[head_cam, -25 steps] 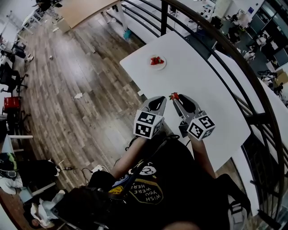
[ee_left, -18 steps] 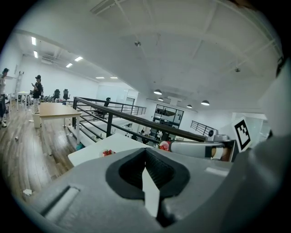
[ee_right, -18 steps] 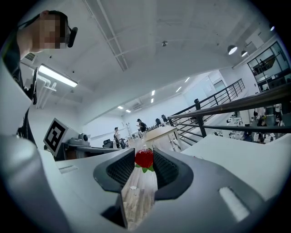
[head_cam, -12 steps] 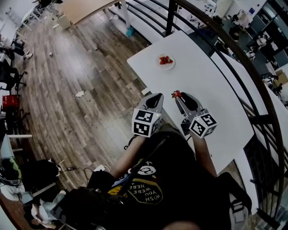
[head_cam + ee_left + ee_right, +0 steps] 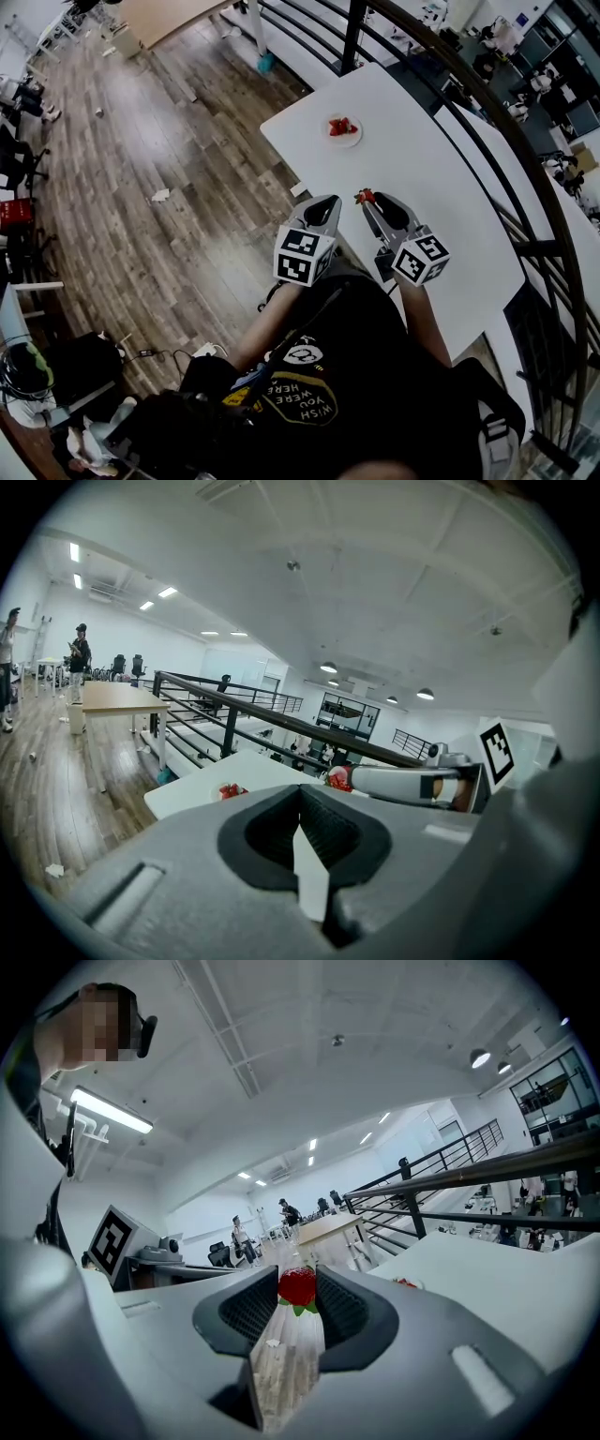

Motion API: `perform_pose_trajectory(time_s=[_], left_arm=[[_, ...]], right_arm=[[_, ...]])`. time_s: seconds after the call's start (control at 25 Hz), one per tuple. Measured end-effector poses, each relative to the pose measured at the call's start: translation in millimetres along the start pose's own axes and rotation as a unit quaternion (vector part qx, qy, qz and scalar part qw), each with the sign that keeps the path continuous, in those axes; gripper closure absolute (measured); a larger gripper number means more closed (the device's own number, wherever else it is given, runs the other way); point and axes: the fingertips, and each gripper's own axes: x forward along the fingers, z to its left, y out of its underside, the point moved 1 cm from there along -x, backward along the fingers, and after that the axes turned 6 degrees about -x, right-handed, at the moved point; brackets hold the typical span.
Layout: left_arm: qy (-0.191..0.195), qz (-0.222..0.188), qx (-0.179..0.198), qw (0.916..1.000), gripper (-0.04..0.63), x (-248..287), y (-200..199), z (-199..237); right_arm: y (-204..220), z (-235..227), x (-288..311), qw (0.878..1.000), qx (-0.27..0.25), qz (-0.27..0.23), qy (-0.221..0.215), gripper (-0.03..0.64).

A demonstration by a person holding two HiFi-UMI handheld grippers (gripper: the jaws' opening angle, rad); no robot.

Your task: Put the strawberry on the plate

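A small white plate with red strawberries on it sits near the far end of the white table. My right gripper is held above the table's near part, well short of the plate, and is shut on a red strawberry with green leaves at its fingertips. My left gripper hangs beside it at the table's left edge, shut with nothing in it. In the left gripper view the plate lies ahead and the held strawberry shows at the right.
A black metal railing curves along the table's far and right sides. Wooden floor lies to the left, below the table's edge. A wooden desk and standing people are far off in the room.
The head view has shifted a little, so the plate sits slightly further right in the picture. Both grippers stay where they were, the right one still holding the strawberry.
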Motion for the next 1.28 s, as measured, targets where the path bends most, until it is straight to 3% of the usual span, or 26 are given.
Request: perform_pose_trajectory(time_s=[0.24, 0.8, 1.28], left_arm=[[0.048, 0.002, -0.005, 0.9988, 0.592, 34, -20, -22], [0.021, 0.038, 0.001, 0.999, 0.592, 102, -30, -11], [0.062, 0.043, -0.005, 0.9972, 0.592, 118, -54, 39]], right_arm=[[-14, -28, 10, 1.0, 0.005, -0.001, -0.003, 0.489], [-17, -100, 18, 0.999, 0.038, -0.002, 0.001, 0.489], [-27, -105, 73, 0.999, 0.035, 0.006, 0.034, 0.489]])
